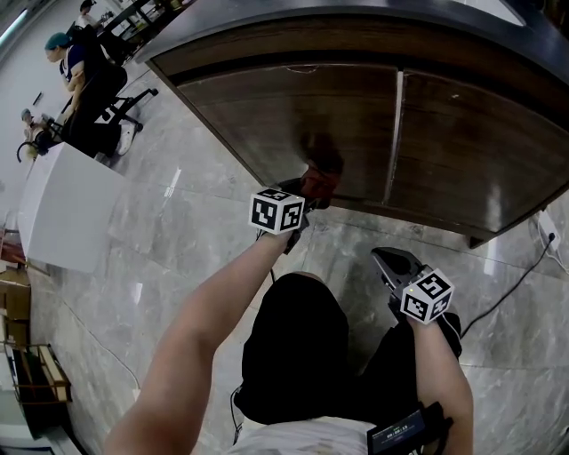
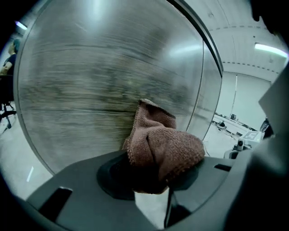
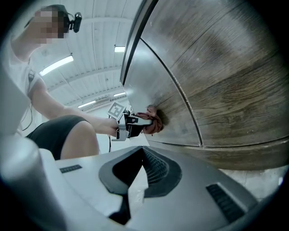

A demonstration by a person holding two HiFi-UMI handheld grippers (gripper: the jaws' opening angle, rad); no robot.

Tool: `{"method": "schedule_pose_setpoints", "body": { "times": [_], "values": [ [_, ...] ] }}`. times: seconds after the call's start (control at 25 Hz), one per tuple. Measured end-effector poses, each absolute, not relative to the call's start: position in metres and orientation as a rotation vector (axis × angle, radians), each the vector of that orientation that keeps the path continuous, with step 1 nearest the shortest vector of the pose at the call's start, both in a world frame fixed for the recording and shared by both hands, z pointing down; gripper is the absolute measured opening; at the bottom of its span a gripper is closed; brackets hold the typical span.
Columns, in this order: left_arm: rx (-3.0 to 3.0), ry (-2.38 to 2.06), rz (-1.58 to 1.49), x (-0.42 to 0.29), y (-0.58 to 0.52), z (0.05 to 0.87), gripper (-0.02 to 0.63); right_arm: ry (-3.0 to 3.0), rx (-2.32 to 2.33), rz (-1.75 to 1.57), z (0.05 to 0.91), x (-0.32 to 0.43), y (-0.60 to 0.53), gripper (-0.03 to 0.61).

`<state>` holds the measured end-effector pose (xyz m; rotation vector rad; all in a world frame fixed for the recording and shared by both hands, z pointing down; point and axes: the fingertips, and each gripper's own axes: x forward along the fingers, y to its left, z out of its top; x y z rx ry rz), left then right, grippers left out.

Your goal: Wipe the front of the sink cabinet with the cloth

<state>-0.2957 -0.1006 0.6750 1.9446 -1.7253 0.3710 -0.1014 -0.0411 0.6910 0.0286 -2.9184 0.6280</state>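
Observation:
A reddish-brown cloth [image 1: 318, 184] is bunched in my left gripper [image 1: 302, 200], which is shut on it and presses it against the lower part of the left door of the dark wood sink cabinet [image 1: 293, 115]. In the left gripper view the cloth [image 2: 162, 146] fills the space between the jaws, touching the blurred door [image 2: 104, 85]. My right gripper [image 1: 396, 267] hangs lower right, away from the cabinet, shut with nothing in it. The right gripper view shows the cloth [image 3: 153, 120] against the door [image 3: 216, 90] and the left gripper [image 3: 135, 124].
A vertical seam [image 1: 392, 133] splits the two doors under the dark countertop [image 1: 373, 18]. A white box [image 1: 62, 209] stands on the marble floor at left. A cable [image 1: 516, 275] trails at right. A person sits on a chair [image 1: 107, 98] far left.

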Motion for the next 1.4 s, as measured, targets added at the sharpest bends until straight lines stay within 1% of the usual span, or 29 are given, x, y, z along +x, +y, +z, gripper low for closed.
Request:
{"method": "schedule_pose_setpoints", "body": {
  "times": [0.24,0.56,0.72,0.92,1.2,1.4],
  "values": [
    [1.821,-1.853,0.410,-0.358,-0.076,0.681,0.140,-2.900,0.003,0.649,0.699,-0.107,-0.042,0.012],
    [1.519,-2.054,0.461,-0.465,-0.023,0.696,0.141,-2.886,-0.023,0.661,0.705,-0.112,-0.040,0.012],
    [1.460,-2.086,0.431,-0.485,-0.017,0.702,0.141,-2.888,-0.025,0.665,0.706,-0.115,-0.043,0.012],
    [1.575,-1.985,0.391,-0.445,-0.034,0.713,0.141,-2.881,-0.016,0.659,0.707,-0.114,-0.041,0.012],
    [1.820,-1.775,0.416,-0.350,-0.071,0.720,0.141,-2.885,0.006,0.649,0.701,-0.106,-0.040,0.012],
    [1.937,-1.635,0.399,-0.295,-0.095,0.722,0.141,-2.889,0.042,0.645,0.698,-0.097,-0.044,0.012]
  ]
}}
